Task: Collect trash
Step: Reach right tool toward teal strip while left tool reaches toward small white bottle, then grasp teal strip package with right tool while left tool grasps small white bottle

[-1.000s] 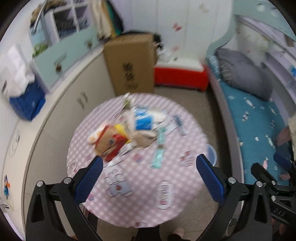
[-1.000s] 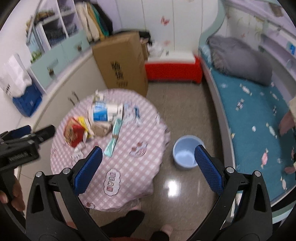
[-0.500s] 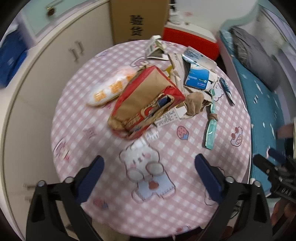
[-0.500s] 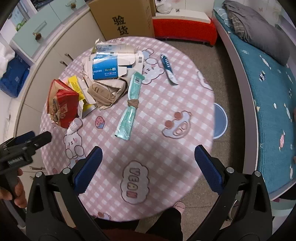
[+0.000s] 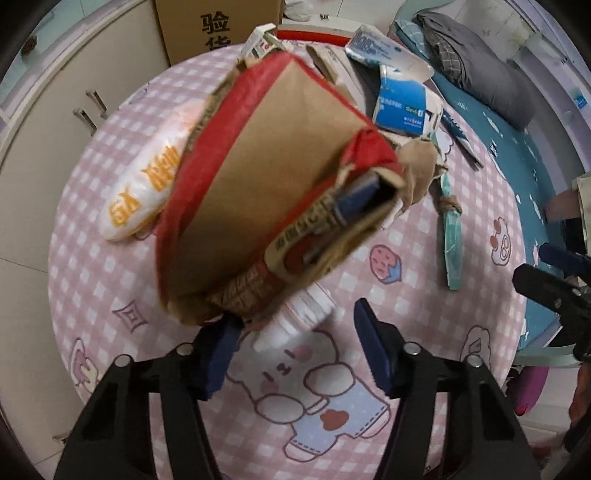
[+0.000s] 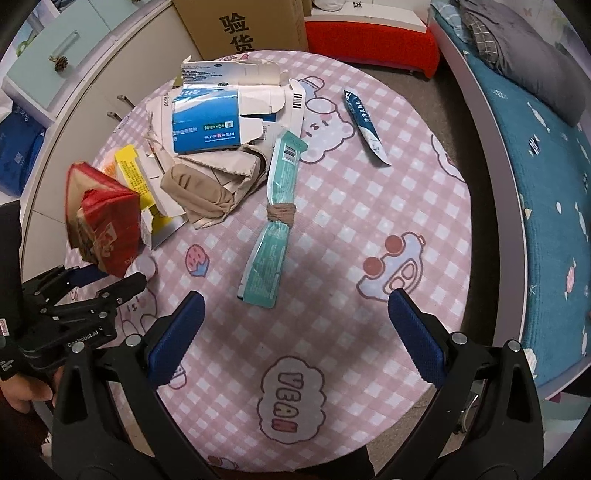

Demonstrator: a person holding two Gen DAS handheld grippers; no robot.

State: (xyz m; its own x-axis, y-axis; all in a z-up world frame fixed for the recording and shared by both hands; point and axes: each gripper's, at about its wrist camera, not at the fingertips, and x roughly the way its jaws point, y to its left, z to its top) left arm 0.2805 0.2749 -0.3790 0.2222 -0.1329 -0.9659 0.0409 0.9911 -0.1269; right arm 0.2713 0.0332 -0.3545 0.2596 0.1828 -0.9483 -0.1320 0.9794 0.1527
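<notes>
Trash lies on a round table with a pink checked cloth. A torn red and brown carton fills the left wrist view, tilted, its lower edge between my left gripper's fingers, which stand apart; whether they touch it I cannot tell. A small white bottle lies just beyond them. In the right wrist view the carton sits at the table's left edge by the left gripper. My right gripper is open and empty above the cloth, near a teal wrapper.
A blue and white flattened box, beige wrapping, a yellow card, a blue sachet and a white and orange bag lie on the table. A cardboard box, red bin, cabinets and a bed surround it.
Both grippers have dropped from high above the room to close over the table. The left gripper has moved up to the red carton and its fingers have narrowed. The right stays wide open.
</notes>
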